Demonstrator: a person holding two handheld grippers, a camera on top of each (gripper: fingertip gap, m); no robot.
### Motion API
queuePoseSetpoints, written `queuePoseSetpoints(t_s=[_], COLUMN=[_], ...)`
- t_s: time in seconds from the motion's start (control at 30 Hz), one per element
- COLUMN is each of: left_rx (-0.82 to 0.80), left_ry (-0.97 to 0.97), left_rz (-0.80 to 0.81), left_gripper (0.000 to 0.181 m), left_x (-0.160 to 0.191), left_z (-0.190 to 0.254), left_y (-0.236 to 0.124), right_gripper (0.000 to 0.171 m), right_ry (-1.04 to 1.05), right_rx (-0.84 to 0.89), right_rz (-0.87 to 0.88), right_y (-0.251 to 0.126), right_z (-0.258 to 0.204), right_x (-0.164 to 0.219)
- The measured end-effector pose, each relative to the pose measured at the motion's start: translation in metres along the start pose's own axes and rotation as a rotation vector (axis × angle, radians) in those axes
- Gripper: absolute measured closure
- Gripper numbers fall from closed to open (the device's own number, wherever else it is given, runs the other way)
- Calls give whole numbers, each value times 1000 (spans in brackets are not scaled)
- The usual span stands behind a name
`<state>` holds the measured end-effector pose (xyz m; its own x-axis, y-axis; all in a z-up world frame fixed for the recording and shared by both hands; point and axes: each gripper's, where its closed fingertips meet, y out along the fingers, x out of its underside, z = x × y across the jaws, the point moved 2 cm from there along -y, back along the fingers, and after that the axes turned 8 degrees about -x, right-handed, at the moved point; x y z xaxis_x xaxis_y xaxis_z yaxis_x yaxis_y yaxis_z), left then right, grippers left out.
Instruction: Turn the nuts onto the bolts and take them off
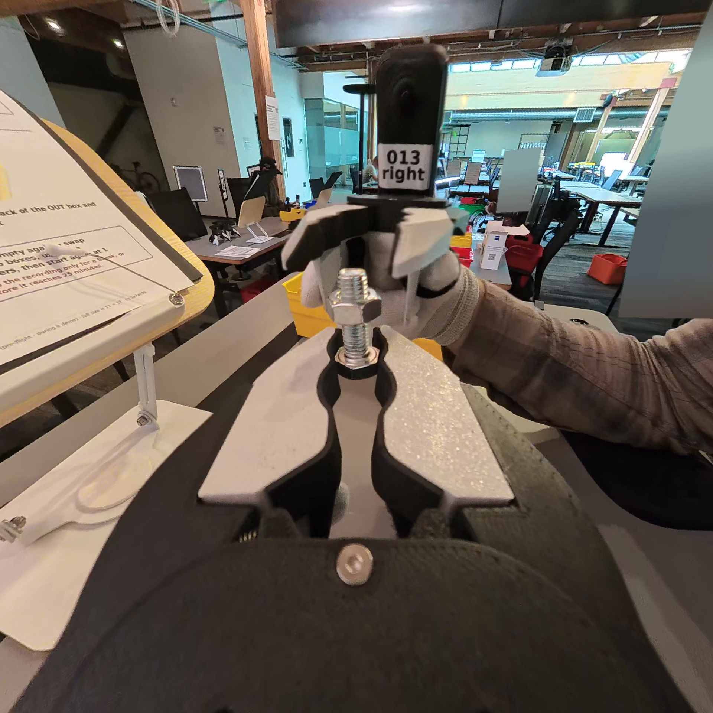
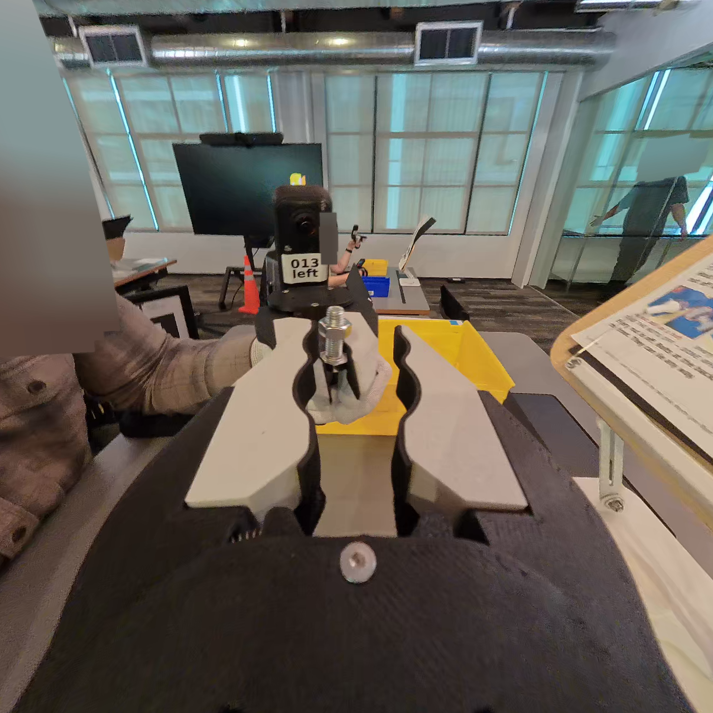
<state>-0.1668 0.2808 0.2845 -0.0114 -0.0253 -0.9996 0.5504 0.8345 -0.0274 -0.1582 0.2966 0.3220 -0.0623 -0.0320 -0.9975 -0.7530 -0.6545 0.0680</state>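
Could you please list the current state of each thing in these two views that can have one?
Left gripper: shut on the bolt's head end.
Right gripper: open, holding nothing.
Threaded silver steel bolt: upright, clamped at its base.
Silver hexagonal nut: threaded partway down the bolt, thread showing above and below.
Yellow plastic bin: open-topped; contents hidden.
Large black screen: dark.

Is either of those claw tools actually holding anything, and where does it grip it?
The left gripper holds the bolt upright by its head end, with the nut partway up the thread. The right gripper is open and holds nothing.
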Motion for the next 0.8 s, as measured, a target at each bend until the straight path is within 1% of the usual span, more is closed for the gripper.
queuePoseSetpoints(t_s=[0.1,0.2,0.3,0.33,0.37,0.4,0.5,0.53,0.63,0.8], left_rx=[9,12,18,28,32,24,24,24,22,31], left_ry=[-1,-1,-1,3,10,15,14,9,9,8], left_rz=[-1,-1,1,9,14,10,6,5,0,0], left_gripper=[166,166,166,167,167,167,166,166,166,166], left_x=[1,0,0,-2,-3,-4,-2,-1,0,0], left_z=[2,3,4,5,7,7,7,7,6,8], left_y=[1,1,1,0,-1,0,1,1,2,2], right_gripper=[133,134,135,143,148,147,139,134,130,129], right_ry=[-11,6,0,5,20,28,-2,-3,-37,-24], right_rx=[-3,-3,19,97,226,238,55,12,2,-8], right_rz=[-43,-12,-25,-33,-46,-41,53,52,-20,-25], right_y=[10,9,6,2,-6,-9,-5,-3,4,8], right_z=[-2,1,4,16,35,38,10,3,-3,-2], right_x=[7,6,7,7,9,10,-4,-7,-1,4])
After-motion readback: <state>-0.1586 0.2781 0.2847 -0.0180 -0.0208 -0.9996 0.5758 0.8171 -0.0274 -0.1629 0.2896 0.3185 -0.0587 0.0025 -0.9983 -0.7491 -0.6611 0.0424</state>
